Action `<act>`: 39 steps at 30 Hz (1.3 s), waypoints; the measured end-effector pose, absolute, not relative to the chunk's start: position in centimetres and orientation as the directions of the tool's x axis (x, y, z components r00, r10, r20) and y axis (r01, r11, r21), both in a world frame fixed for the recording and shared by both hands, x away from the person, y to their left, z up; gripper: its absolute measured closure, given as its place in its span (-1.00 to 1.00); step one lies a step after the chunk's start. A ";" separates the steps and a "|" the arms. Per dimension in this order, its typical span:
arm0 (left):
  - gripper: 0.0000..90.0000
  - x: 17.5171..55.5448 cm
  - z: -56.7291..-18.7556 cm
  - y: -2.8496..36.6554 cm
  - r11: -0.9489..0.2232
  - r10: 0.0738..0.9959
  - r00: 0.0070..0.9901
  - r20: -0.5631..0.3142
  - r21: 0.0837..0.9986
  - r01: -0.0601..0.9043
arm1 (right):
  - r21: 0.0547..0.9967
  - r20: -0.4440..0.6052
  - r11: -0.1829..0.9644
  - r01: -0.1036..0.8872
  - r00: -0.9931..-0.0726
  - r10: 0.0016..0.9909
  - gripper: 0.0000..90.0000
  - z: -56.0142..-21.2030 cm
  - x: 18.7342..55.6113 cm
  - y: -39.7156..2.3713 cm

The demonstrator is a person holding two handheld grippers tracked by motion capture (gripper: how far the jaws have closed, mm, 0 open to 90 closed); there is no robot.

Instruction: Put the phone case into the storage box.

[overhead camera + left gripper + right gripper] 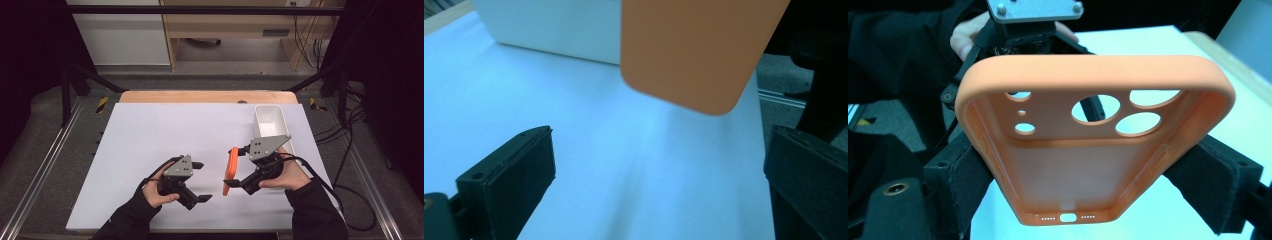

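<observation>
On table [150, 130]: one orange phone case [230, 169] | one white bin [270, 125]

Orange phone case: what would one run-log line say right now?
right gripper: shut on orange phone case, lifted | left gripper: open, empty | white bin: beyond, on table

Black long sleeves [315, 212] are worn on both forearms. Each hand-held tool is built of black parts: the left gripper [201, 181] and the right gripper [231, 169] are each topped by a grey three-cornered plate [268, 145] dotted with small dark screws. Blocky black jaws are faced with matte pads [526, 170]. A black cable [320, 180] is trailed from the right gripper.
</observation>
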State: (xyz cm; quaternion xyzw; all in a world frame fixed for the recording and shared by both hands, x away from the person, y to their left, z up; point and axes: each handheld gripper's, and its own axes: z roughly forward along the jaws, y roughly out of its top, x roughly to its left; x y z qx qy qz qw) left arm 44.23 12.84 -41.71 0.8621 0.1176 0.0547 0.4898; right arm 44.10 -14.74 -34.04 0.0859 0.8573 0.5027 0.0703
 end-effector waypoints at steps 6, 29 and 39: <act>-1.00 44.6 -42.0 15.2 -0.465 0.328 0.944 -0.021 0.866 0.181 | 0.887 -0.052 0.455 0.079 -0.962 0.268 -0.65 -33.0 44.2 -15.8; -1.00 45.1 -42.8 23.2 -0.332 0.586 0.810 -0.018 0.906 0.261 | 0.918 -0.079 0.369 0.142 -0.848 0.524 -0.65 -29.4 45.6 -18.9; -1.00 44.8 -43.1 25.7 -0.291 0.649 0.760 -0.016 0.918 0.268 | 0.926 -0.088 0.344 0.154 -0.799 0.595 -0.65 -27.9 46.6 -19.1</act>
